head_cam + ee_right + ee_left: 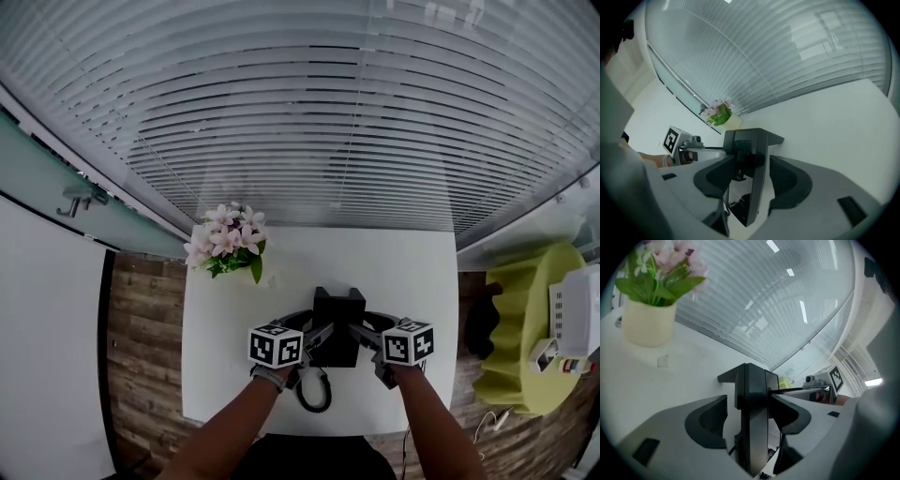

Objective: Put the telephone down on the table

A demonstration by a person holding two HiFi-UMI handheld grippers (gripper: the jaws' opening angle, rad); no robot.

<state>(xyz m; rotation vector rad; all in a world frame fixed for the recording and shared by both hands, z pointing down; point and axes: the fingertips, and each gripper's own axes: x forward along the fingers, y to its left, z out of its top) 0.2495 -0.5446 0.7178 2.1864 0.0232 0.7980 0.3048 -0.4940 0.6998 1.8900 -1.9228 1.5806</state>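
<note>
1. I hold the phone from both sides, over the middle of the white counter, a little toward its near edge.
2. My left gripper is closed to the width of the phone's upright black panel. Its right jaw presses on the panel and its left jaw sits just beside it.
3. My right gripper is closed on the same panel from the other side, with both jaws against it.
4. The coiled cord lies on the counter just near of the phone, between my arms.
5. A pot of flowers stands at the far left corner, well apart from the phone, so nothing crowds the spot below it.
6. I cannot tell whether the phone's base already touches the counter. The right gripper view shows pale surface under its lower edge, so I judge it low but perhaps not seated.
7. Progress: the phone is brought to its place. What is left is to settle it flat, open both grippers and draw them away sideways without dragging the cord.
</note>
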